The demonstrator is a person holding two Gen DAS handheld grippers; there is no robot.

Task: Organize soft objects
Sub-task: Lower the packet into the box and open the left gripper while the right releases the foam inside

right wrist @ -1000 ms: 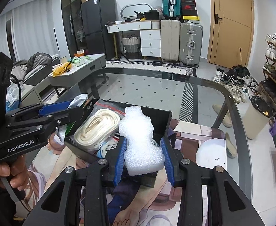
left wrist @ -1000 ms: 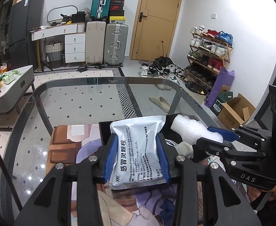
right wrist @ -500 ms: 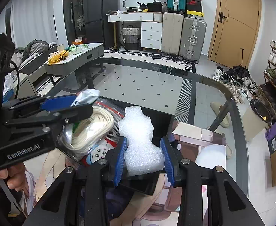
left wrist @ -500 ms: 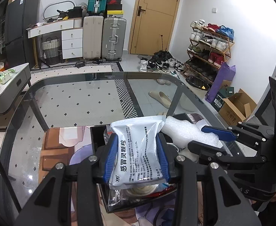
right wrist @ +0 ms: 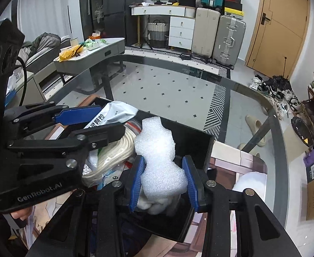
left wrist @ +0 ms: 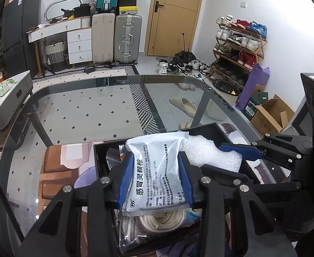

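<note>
**A:** Over the black bin (left wrist: 208,129) on the glass table (left wrist: 75,115), both grippers are loaded. The left gripper (left wrist: 156,178) has its blue pads clamped on a white sachet (left wrist: 157,167) with black Chinese print, held upright above the bin's left half.

**B:** Yeah, and under the sachet there's a bagged coil of white rope (left wrist: 163,220) lying in the bin. From the right wrist view the rope (right wrist: 114,154) sits left of the foam.

**A:** Right gripper (right wrist: 163,182) is squeezed onto a white foam piece (right wrist: 157,160), pads on both sides of its wide lower part. The foam's narrow end points away from the camera, toward the bin's far wall (right wrist: 191,137).

**B:** Is the foam touching the bottom? Can't tell from here, there's something white and soft bunched right under it.

**A:** Same. The bin itself sits on a printed mat (right wrist: 227,156), near the table's right side. The two grippers are just beside each other, left one (right wrist: 88,124) a bit higher.
</note>
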